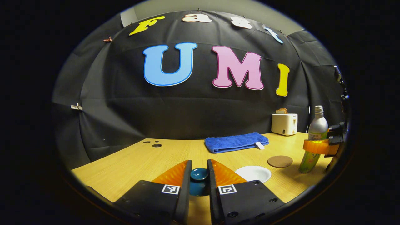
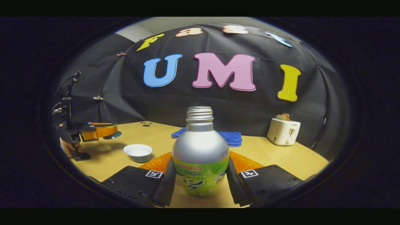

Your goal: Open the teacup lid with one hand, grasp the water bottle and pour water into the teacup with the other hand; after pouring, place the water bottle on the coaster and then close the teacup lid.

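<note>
Right gripper (image 2: 200,175) was clamped on the bottle (image 2: 200,156), one finger on each side of its lower body. The bottle stood upright with no cap on the threaded neck, and in the left gripper view it (image 1: 314,140) appeared raised slightly off the table (image 1: 131,162), though that was hard to confirm. Left gripper (image 1: 199,176) was closed on the knob of the lid (image 1: 199,179), and the right gripper view showed the lid (image 2: 112,135) held up in the air, well clear of the cup.

Largest to smallest on the table: the towel (image 1: 236,141) lay folded at the back, the toaster (image 1: 284,123) stood in the far right corner, the cup (image 1: 253,173) sat open in front, and the coaster (image 1: 280,161) lay just beside it, between cup and bottle. The coaster was bare. The cup's inside looked white; any water in it could not be made out.

Progress, as a judgement: lid off was done, bottle grasp was done. Pouring had not visibly started, since the bottle was upright and off to the side of the cup. Left to do: carry the bottle over the cup, tilt and pour, set the bottle on the coaster, put the lid back on the cup.
</note>
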`<state>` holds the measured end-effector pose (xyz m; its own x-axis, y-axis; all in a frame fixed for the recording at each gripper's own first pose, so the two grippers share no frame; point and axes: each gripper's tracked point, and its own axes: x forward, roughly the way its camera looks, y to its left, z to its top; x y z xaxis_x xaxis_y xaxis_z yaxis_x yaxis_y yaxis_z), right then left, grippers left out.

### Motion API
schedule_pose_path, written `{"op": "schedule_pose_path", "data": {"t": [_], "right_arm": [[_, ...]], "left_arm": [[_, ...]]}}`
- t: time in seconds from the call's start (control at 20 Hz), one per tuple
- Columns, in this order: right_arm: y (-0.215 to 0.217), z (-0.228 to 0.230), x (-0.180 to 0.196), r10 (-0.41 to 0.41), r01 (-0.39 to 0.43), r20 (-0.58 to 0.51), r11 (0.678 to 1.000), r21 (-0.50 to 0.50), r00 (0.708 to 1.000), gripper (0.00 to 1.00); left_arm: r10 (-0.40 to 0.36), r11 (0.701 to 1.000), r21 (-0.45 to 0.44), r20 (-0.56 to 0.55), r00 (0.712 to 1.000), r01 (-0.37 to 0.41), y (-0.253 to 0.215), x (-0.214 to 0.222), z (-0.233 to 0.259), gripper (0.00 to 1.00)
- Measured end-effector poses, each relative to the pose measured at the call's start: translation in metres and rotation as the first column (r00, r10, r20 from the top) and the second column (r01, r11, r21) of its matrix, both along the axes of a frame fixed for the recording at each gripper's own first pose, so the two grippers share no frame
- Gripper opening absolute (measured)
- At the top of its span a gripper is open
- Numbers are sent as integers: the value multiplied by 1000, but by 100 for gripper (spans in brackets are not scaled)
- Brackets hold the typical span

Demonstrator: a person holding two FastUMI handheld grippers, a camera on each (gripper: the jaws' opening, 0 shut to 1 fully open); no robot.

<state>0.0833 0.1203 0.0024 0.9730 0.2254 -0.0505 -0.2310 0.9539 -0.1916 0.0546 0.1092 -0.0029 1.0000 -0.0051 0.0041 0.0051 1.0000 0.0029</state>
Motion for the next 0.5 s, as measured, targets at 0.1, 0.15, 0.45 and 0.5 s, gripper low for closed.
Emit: {"op": "schedule_pose_path", "data": {"t": [0.1, 0.15, 0.45, 0.5], "right_arm": [[-5, 22, 11, -10, 18, 70, 994, -110, 997, 74], [-3, 27, 18, -8, 24, 94, 985, -172, 996, 74], [5, 20, 55, 61, 52, 165, 794, -606, 984, 75], [10, 17, 59, 82, 52, 176, 764, -643, 981, 74]], "left_arm": [[4, 1000, 0, -1, 1000, -4, 11, 1, -1, 31], [9, 1000, 0, -1, 1000, -9, 16, 1, -1, 31], [22, 1000, -2, -4, 1000, -22, 28, 1, -1, 31], [22, 1000, -2, -5, 1000, -22, 28, 1, -2, 31]]}}
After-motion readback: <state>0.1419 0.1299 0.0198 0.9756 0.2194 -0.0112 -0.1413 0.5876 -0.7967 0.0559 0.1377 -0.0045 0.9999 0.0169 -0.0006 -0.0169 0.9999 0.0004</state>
